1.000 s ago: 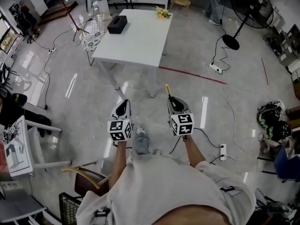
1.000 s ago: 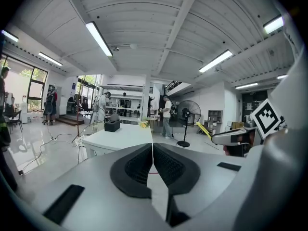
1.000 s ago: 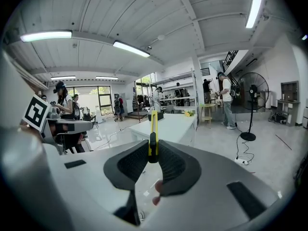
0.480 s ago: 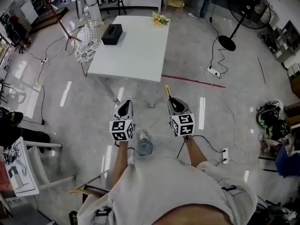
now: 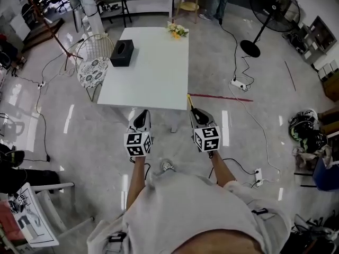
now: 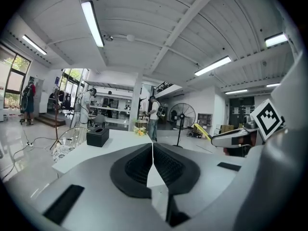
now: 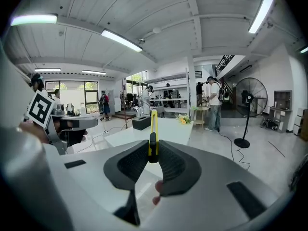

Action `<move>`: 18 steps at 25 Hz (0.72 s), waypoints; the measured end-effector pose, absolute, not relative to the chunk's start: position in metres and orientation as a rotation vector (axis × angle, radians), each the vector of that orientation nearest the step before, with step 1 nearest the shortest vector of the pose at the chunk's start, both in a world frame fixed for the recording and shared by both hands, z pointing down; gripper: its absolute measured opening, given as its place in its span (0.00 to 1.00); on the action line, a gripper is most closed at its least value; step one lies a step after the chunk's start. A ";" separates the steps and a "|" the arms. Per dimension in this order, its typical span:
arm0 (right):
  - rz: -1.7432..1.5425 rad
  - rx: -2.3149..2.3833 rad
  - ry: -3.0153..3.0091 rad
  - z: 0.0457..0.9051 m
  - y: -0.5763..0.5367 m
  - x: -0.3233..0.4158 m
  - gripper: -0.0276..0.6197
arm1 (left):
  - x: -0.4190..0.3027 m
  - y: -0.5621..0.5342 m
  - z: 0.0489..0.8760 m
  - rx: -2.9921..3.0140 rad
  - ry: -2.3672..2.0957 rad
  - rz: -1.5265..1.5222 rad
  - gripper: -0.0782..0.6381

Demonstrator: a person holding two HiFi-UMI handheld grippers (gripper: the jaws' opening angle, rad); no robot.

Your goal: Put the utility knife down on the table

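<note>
Nearest to you, the left tongs (image 5: 142,113) are riding clenched, with the pads meeting and nothing between them. They are playing no part in the grip.

Beside them, the right tongs (image 5: 192,110) are grasping the slim yellow utility knife (image 5: 188,100), pinching it at its rear end. The knife is hanging in the air, not yet resting on anything.

Its long axis is running straight along the line the right tongs are pointing. The free yellow end is projecting forward, away from you.

Directly ahead, the white rectangular tabletop (image 5: 153,81) is lying lower than the tongs, with its near edge just beyond both tips. In the head view the knife's tip is lining up with the near right corner of that edge.

In my judgement, the right hand is the one doing the work. The coming move is asking for a reach forward and slightly leftward over bare surface, then a lowering before release.

Farther back, a black rectangular box (image 5: 122,53) is sitting by the left edge. A small bunch of yellow flowers (image 5: 178,30) is lying at the far end, and both are well apart from the likely landing spot.
</note>
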State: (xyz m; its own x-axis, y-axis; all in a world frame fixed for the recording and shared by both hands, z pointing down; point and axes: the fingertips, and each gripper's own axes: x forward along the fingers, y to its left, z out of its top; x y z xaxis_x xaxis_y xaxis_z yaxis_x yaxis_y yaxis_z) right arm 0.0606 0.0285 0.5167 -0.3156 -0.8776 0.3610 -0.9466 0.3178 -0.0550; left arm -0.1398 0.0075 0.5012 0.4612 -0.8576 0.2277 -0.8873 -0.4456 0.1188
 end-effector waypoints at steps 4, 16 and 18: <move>0.382 1.680 -2.300 0.520 0.007 0.055 0.17 | -0.141 -0.022 0.504 2.517 -1.467 0.204 0.14; 0.445 1.692 -2.261 0.541 -0.024 0.049 0.17 | -0.136 -0.064 0.523 2.524 -1.384 0.239 0.14; 0.448 1.693 -2.260 0.542 -0.033 0.048 0.17 | -0.135 -0.071 0.526 2.523 -1.376 0.245 0.14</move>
